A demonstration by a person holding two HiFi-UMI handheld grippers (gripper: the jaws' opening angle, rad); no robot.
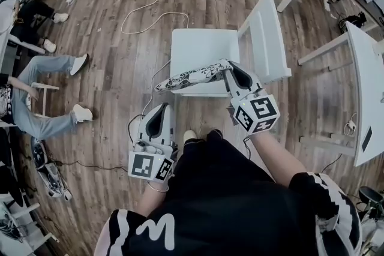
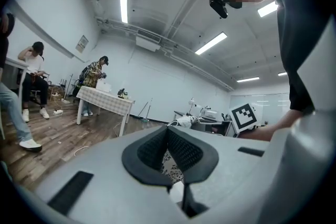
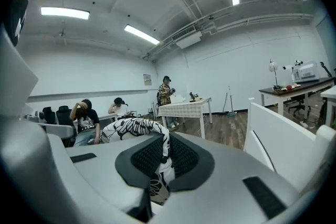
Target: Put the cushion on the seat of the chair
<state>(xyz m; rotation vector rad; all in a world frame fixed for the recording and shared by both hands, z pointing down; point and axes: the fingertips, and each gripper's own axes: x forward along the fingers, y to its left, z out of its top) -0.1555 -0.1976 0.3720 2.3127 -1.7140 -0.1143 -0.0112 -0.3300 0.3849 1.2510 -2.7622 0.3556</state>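
Wood flooring is carrying the white chair [image 1: 264,39]. The right gripper [image 1: 231,71] is clamping the patterned cushion [image 1: 192,77] just above the seat [image 1: 201,48]. The left gripper [image 1: 160,110] is idling with its jaws together and empty. The placing step appears to be in hand. The next move is likely calling for lowering the cushion flat, then releasing it.

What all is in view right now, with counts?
chair: 1, white, centre, seat bare
cushion: 1, black-and-white patterned, over seat's near edge
checked table: 1, far side of room
white table: 1, right edge
cable: 1, white, floor beyond chair
bystanders: 2 seated, 1 standing
left gripper: 1, grey, jaws together, cushion pattern between them
right gripper: 1, grey, shut on cushion
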